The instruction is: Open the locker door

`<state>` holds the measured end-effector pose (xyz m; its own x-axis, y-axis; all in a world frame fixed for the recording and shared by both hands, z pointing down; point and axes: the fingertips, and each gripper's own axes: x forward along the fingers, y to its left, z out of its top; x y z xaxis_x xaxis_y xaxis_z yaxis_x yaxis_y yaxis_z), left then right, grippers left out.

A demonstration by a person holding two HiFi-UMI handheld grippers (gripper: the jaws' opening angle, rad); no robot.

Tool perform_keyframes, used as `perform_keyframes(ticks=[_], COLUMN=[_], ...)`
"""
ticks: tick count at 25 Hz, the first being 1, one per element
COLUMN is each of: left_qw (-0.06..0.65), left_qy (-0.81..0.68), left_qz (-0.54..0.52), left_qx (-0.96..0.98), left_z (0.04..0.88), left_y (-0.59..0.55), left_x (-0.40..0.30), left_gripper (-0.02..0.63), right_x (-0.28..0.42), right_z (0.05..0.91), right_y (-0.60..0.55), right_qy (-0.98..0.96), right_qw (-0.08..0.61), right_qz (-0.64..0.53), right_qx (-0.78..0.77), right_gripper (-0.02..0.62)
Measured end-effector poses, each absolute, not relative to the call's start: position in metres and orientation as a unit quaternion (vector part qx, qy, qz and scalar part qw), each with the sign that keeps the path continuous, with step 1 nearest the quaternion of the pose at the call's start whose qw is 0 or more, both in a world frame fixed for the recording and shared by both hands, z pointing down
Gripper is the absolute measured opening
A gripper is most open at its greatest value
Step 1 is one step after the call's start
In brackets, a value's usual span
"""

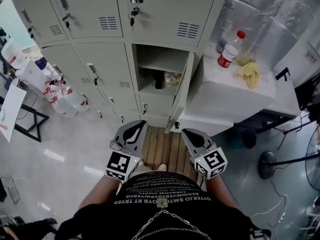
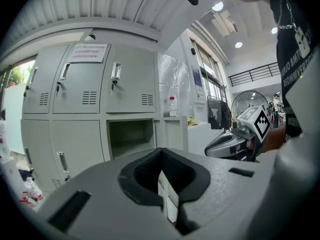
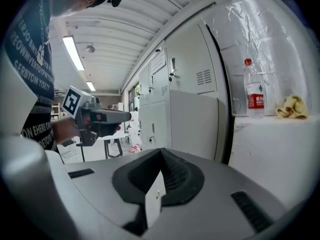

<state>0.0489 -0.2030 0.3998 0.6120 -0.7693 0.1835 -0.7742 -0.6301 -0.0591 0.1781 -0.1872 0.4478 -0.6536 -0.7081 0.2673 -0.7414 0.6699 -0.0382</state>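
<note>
Head view shows both tongs held low in front of my chest, over the wooden slat mat [image 1: 161, 149], touching nothing. The left tongs [image 1: 136, 127] have their jaws pressed together with nothing between them; the left gripper view shows the two pads meeting in a thin seam. The right tongs [image 1: 188, 134] are the same: fully closed and empty, with the pads meeting edge to edge in the right gripper view.

The locker door [image 1: 181, 90] already stands swung out towards me, almost edge-on, on the right side of its compartment [image 1: 161, 59]. The compartment is open to the front. A small dark thing and a pale thing sit on its lower shelf, too small to name. The door's lower corner hangs just beyond the tip of the right tongs, near but apart.

To the right of the door is a white counter [image 1: 227, 96], so that side is tight. A bottle [image 1: 230, 50] with a red cap and a yellow cloth [image 1: 249, 74] rest on it, well away from both tongs. To the left, closed lockers line the wall and white jugs [image 1: 64, 99] stand on the floor beside them. There is bare floor between those jugs and the mat.
</note>
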Motion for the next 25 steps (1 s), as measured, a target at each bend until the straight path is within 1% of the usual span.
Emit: perform_keyframes(ticks=[6,11,14,17,22,25], left_qw=[0.011,0.016,0.016,0.010,-0.018,-0.008], left_qy=[-0.459,-0.474,-0.472,-0.459,-0.447,-0.450], left_qz=[0.100,0.112,0.120,0.113,0.115,0.124], left_qx=[0.883,0.873,0.873,0.881,0.887,0.884], left_z=[0.399,0.409,0.411,0.405,0.392,0.407], left_y=[-0.191,-0.180,-0.173,-0.178,-0.179,-0.182], left_x=[0.042,0.030,0.024,0.019,-0.018,-0.046], left_gripper=[-0.008,-0.008,-0.008,-0.006,-0.008,-0.007], right_x=[0.167,0.161,0.156,0.151,0.111,0.091], right_z=[0.414,0.422,0.430,0.428,0.429,0.436], right_y=[-0.181,-0.176,-0.172,-0.173,-0.179,-0.180], right_qy=[-0.923,-0.927,-0.925,-0.919,-0.913,-0.907], right_qw=[0.081,0.068,0.060,0.062,0.066,0.067], right_qz=[0.042,0.045,0.065,0.074,0.073,0.077], right_qx=[0.373,0.365,0.370,0.382,0.397,0.408], right_gripper=[-0.005,-0.005,-0.005,-0.005,-0.005,-0.005])
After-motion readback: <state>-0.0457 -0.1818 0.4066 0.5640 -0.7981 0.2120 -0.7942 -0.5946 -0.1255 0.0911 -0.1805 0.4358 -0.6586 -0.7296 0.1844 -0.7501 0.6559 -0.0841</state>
